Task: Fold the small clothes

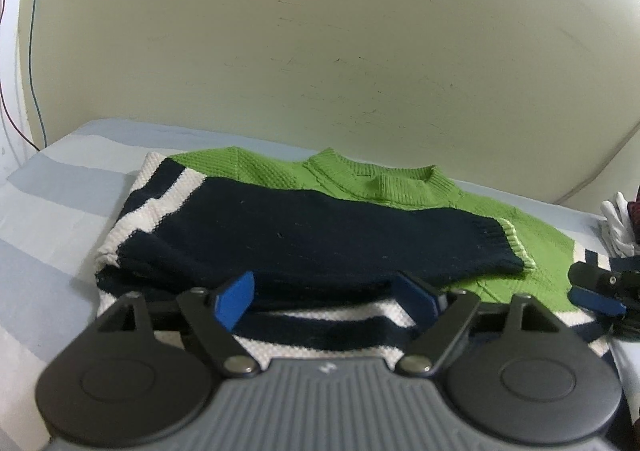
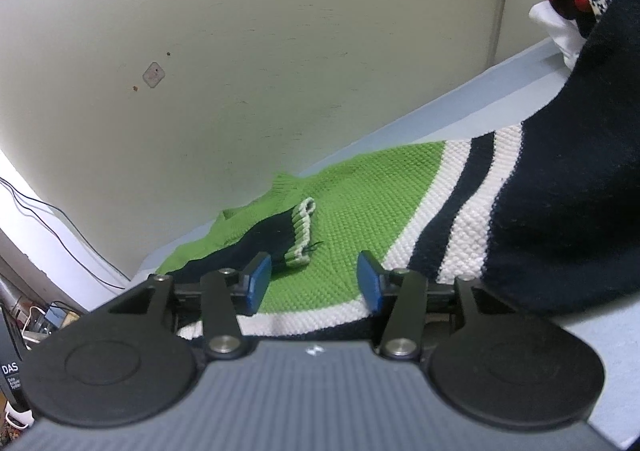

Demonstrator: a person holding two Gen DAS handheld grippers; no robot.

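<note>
1. Left wrist view: a knitted sweater [image 1: 304,235] lies flat on a bed [image 1: 52,211] covered in a smooth sheet of pale blue and white bands. The knit is pebbly; the body is bright green with a ribbed round collar [image 1: 400,179], and white and navy stripes run along the hem. A navy sleeve [image 1: 320,239] is folded across the chest, ending in a ribbed, light green cuff [image 1: 516,247].
2. The left gripper [image 1: 332,301] hovers over the hem, its flat blue pads spread wide, nothing between them. A scuffed cream wall [image 1: 320,51] rises behind.
3. Right wrist view: the right gripper [image 2: 314,281] is partly spread over the green knit, pads clear of it. The ribbed cuff lies just ahead. A dark garment [image 2: 580,191] fills the right side.
</note>
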